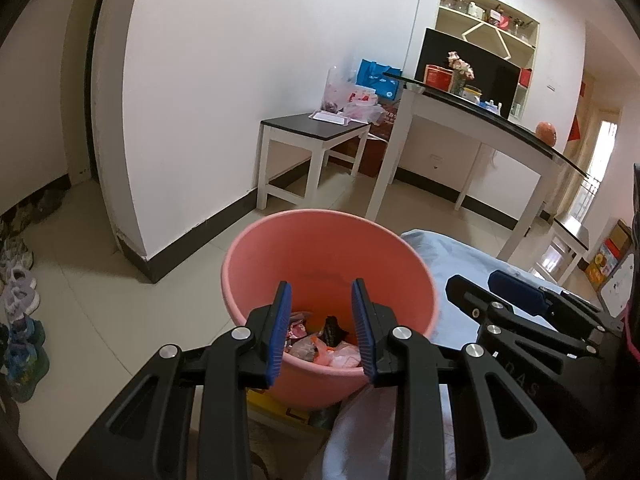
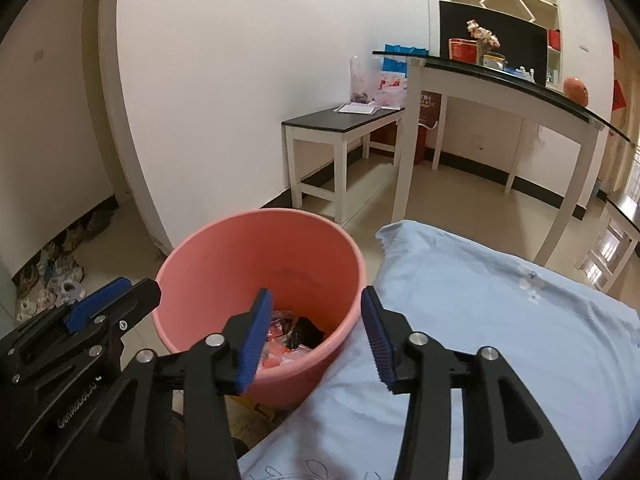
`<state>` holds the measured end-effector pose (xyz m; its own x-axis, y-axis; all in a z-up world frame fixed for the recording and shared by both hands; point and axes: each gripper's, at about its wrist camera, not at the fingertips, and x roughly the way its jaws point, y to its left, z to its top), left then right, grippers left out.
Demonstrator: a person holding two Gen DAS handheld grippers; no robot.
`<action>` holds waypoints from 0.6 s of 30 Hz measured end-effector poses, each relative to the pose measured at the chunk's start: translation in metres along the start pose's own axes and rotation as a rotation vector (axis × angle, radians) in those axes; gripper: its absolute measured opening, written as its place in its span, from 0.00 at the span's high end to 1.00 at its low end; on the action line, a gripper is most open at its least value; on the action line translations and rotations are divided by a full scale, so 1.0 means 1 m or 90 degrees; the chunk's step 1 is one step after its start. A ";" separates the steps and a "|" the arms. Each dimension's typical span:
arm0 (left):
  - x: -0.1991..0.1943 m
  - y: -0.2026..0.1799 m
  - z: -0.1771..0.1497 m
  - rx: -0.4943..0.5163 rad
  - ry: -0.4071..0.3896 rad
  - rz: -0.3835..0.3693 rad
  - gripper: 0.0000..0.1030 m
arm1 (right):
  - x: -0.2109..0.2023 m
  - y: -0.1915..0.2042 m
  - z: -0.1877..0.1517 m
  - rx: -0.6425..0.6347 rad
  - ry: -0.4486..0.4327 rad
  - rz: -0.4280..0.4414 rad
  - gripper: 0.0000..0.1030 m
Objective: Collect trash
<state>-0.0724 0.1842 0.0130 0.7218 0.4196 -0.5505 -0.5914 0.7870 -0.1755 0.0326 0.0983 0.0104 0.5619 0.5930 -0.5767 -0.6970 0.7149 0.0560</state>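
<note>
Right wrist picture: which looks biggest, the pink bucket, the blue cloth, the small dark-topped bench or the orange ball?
As they look in that view:
1. blue cloth, though it is nearest the camera
2. pink bucket
3. small dark-topped bench, farther away
4. orange ball, farthest and tiny

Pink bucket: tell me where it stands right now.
The pink bucket stands on the tiled floor, lower centre in both wrist views, just left of the light blue cloth, trash inside.
</note>
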 end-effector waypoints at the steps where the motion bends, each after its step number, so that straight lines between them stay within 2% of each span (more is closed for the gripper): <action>1: -0.001 -0.002 0.000 0.003 -0.001 -0.001 0.70 | -0.002 -0.002 -0.001 0.002 -0.002 0.000 0.55; 18: -0.021 -0.045 -0.011 0.031 0.006 -0.008 0.70 | -0.052 -0.055 -0.025 0.063 -0.020 -0.002 0.54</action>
<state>-0.0647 0.1350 0.0231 0.7256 0.4049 -0.5564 -0.5636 0.8135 -0.1431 0.0308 0.0187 0.0169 0.5784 0.6008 -0.5518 -0.6491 0.7487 0.1349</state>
